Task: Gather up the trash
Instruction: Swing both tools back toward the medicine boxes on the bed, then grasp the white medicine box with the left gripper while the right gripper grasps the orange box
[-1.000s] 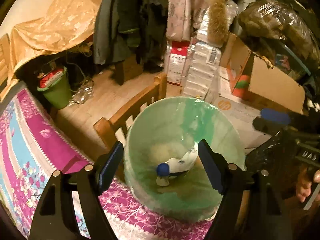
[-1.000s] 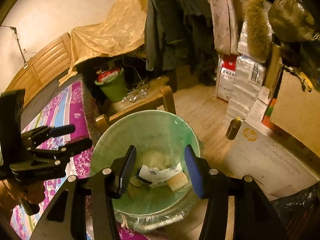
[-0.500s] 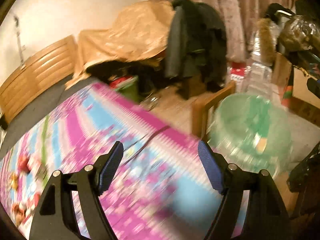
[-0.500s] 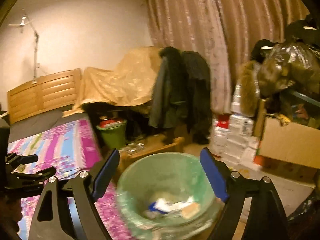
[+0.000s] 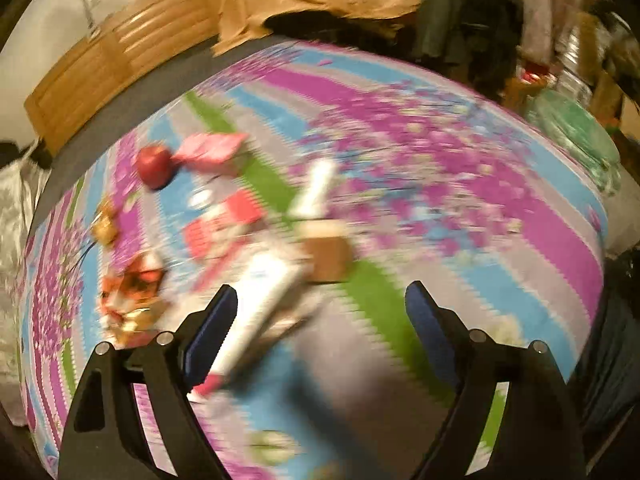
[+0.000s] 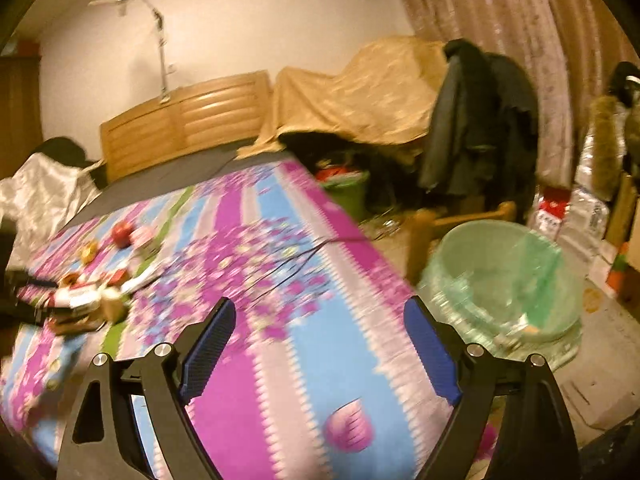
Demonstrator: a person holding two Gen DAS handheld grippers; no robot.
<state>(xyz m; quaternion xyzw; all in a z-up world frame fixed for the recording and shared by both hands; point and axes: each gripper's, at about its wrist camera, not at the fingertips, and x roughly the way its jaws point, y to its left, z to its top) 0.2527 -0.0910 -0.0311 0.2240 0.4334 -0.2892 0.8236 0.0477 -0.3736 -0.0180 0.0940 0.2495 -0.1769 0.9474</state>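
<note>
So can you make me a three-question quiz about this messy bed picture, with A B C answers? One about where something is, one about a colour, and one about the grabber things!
1. Where is the red apple?
A. On the bedspread
B. In the bin
C. On the floor

2. What colour is the liner of the trash bin?
A. Black
B. Green
C. Orange

3. What does the right gripper hold?
A. The apple
B. A white tube
C. Nothing

Answers:
1. A: the apple rests on the striped cover among the wrappers.
2. B: a see-through green bag lines the bin beside the bed.
3. C: its jaws are opening, with only bedspread showing between them.
</note>
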